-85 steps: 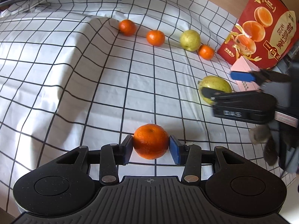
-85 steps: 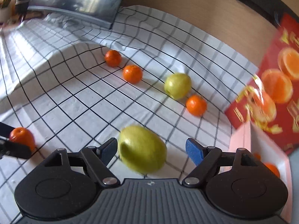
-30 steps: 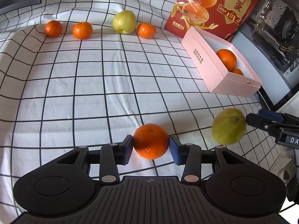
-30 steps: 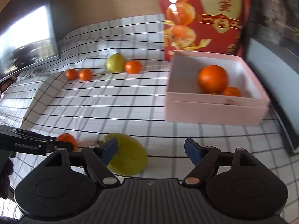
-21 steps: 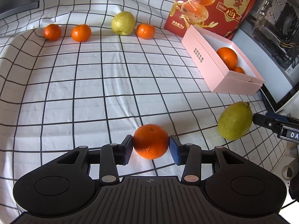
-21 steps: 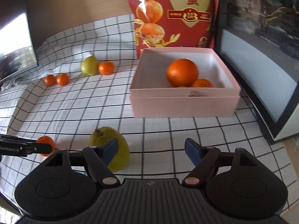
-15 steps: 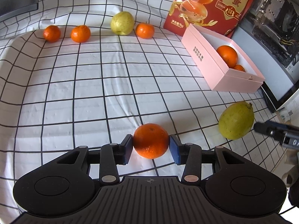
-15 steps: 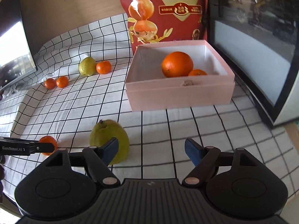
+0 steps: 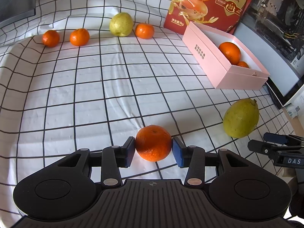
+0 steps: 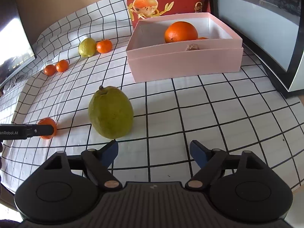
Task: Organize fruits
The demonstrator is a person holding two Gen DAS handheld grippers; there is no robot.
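A tangerine point(image 9: 153, 142) is being clamped between the left gripper point(image 9: 153, 151) pads, while a pear point(image 10: 110, 112) is being left standing just ahead of the wide-open right gripper point(image 10: 153, 152), the pink box point(image 10: 182, 60) wall lying beyond open cloth point(image 10: 209, 114).

Between my left gripper's point(image 9: 153, 150) pads sits a tangerine point(image 9: 153, 142), low over the cloth point(image 9: 76, 98). To its right a pear point(image 9: 241, 118) stands on the cloth, just ahead of my right gripper point(image 10: 153, 152), whose fingers are spread behind it. Farther right and back lies the box point(image 9: 212, 57), with an orange point(image 9: 229, 52) and a smaller one point(image 9: 242, 64) in it. Behind the box leans a carton point(image 9: 209, 3). Along the far edge runs a row: two tangerines point(image 9: 51, 38) on the left, then a second pear point(image 9: 121, 27), then another tangerine point(image 9: 144, 30).
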